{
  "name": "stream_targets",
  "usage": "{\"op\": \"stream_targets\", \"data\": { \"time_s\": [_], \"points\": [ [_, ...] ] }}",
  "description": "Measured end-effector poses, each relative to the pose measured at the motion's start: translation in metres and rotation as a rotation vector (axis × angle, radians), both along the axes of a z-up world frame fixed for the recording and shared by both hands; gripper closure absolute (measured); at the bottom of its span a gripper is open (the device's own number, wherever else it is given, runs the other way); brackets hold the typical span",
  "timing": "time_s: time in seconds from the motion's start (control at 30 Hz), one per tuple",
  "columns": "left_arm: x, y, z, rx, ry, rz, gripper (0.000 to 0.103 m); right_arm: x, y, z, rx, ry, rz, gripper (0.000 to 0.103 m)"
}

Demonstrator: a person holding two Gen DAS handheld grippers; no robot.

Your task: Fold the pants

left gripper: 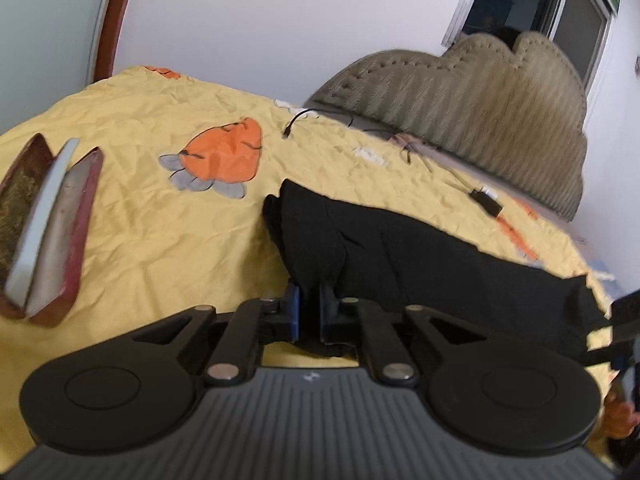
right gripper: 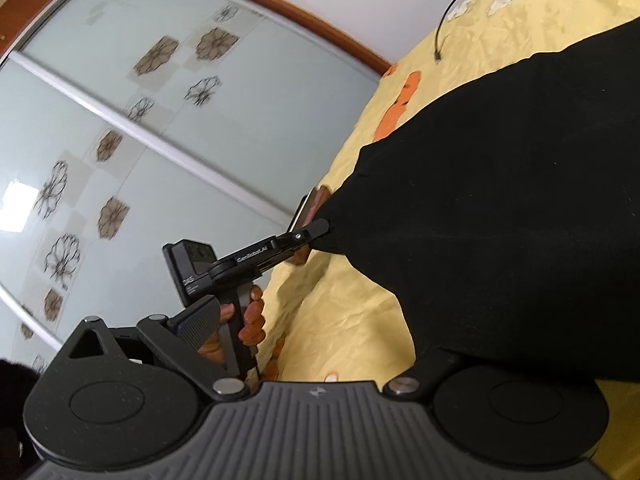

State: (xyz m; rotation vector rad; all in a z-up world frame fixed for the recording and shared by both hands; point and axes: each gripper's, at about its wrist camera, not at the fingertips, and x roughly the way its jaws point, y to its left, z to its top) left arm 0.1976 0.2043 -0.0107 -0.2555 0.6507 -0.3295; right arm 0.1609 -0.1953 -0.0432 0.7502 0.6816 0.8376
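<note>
Black pants [left gripper: 420,264] lie across the yellow bedsheet [left gripper: 160,240] and run off to the right. My left gripper [left gripper: 309,308] is shut on the pants' near left edge, with cloth pinched between its blue pads. In the right wrist view a hand [right gripper: 252,320] holds that left gripper [right gripper: 320,229] at the corner of the pants [right gripper: 500,220]. My right gripper [right gripper: 320,332] has its jaws wide apart: the ribbed left finger [right gripper: 198,326] stands free, and the pants drape over the right finger and hide it. Part of the right gripper [left gripper: 624,328] shows at the pants' far end.
A red-cased flat object [left gripper: 48,232] lies on the bed at the left. A black cable [left gripper: 296,120] and a small black adapter [left gripper: 486,200] lie near the padded headboard [left gripper: 480,120]. Frosted sliding doors [right gripper: 120,140] stand beyond the bed's edge.
</note>
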Motion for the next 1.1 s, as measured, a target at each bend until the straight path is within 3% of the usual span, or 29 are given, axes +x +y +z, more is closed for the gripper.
{"op": "stream_targets", "data": {
  "time_s": [0.07,0.17,0.27,0.37,0.5,0.6,0.73,0.83,1.0,1.1],
  "points": [
    [0.0,0.001,-0.008,0.0,0.036,0.016,0.095,0.001,0.0,-0.006,0.001,0.023,0.0,0.0],
    [-0.003,0.011,-0.003,-0.066,0.042,0.032,0.095,-0.002,-0.002,-0.008,0.043,0.054,-0.015,0.0],
    [-0.008,0.01,0.003,-0.015,0.022,0.019,0.095,-0.009,-0.004,0.004,0.056,0.003,0.005,0.0],
    [-0.006,0.008,-0.007,0.014,0.067,0.035,0.095,-0.001,-0.006,-0.01,0.015,0.091,-0.022,0.001],
    [-0.01,0.006,-0.009,0.038,0.057,0.038,0.094,-0.015,-0.004,-0.003,-0.04,0.057,-0.072,0.001],
    [-0.012,0.009,-0.007,0.035,0.068,0.037,0.094,-0.031,-0.021,0.0,-0.041,0.089,-0.161,0.001],
    [-0.02,0.018,-0.005,-0.005,0.08,0.053,0.091,-0.077,-0.062,0.003,-0.111,0.114,-0.352,0.001],
    [-0.031,0.021,-0.001,0.011,0.088,0.097,0.089,-0.124,-0.104,0.015,-0.19,0.098,-0.579,0.001],
    [-0.049,0.028,0.009,-0.042,0.081,0.17,0.088,-0.212,-0.203,0.023,-0.117,0.081,-1.041,0.001],
    [-0.057,0.013,0.02,-0.045,0.052,0.151,0.082,-0.248,-0.261,0.027,-0.032,0.072,-1.216,0.0]
  ]
}}
